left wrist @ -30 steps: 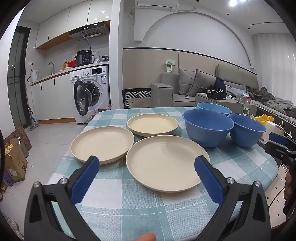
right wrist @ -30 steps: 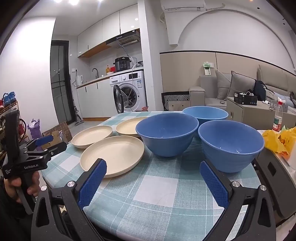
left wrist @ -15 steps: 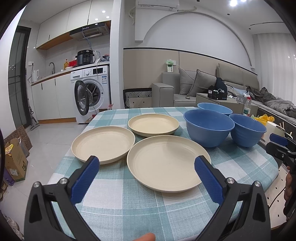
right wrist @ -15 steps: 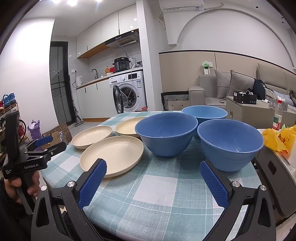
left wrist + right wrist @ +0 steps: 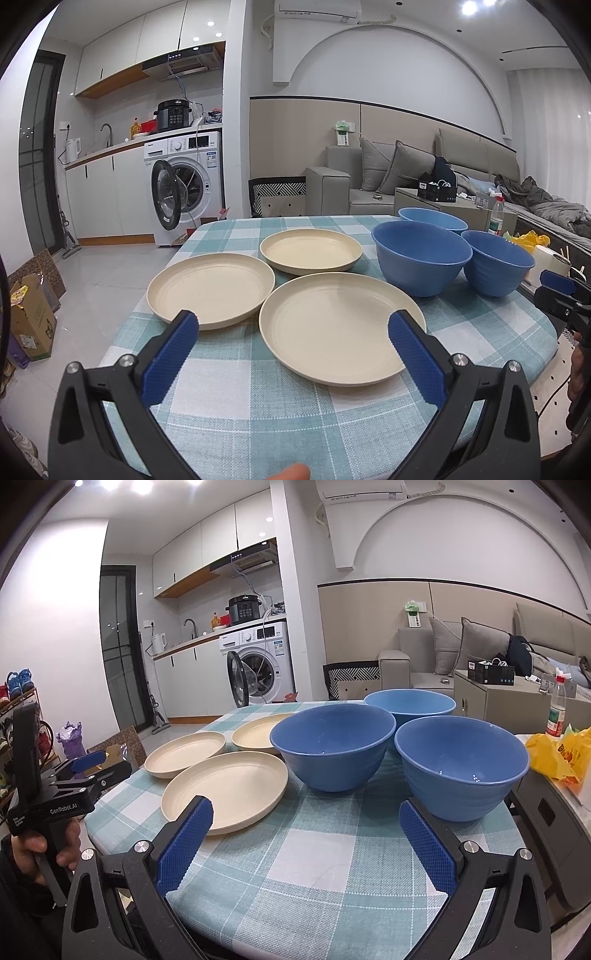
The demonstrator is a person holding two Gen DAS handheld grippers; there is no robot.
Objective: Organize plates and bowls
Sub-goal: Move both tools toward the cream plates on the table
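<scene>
Three cream plates lie flat on the checked tablecloth: a near plate [image 5: 340,328] [image 5: 227,792], a left plate [image 5: 210,290] [image 5: 184,753] and a far plate [image 5: 310,251] [image 5: 255,734]. Three blue bowls stand upright to their right: a middle bowl [image 5: 421,258] [image 5: 332,751], a right bowl [image 5: 496,267] [image 5: 461,766] and a far bowl [image 5: 432,221] [image 5: 410,705]. My left gripper [image 5: 293,330] hovers open over the table's near edge, in front of the near plate. My right gripper [image 5: 306,818] is open before the bowls, holding nothing.
The table [image 5: 258,398] is covered in a teal and white checked cloth. A yellow bag [image 5: 554,755] and a bottle [image 5: 557,709] sit off the table's right. A washing machine [image 5: 184,192] with its door open and a sofa [image 5: 406,173] stand behind. A hand [image 5: 40,849] holds the left gripper's handle.
Both views have shifted very slightly. Plates and bowls have not moved, and both grippers stay open.
</scene>
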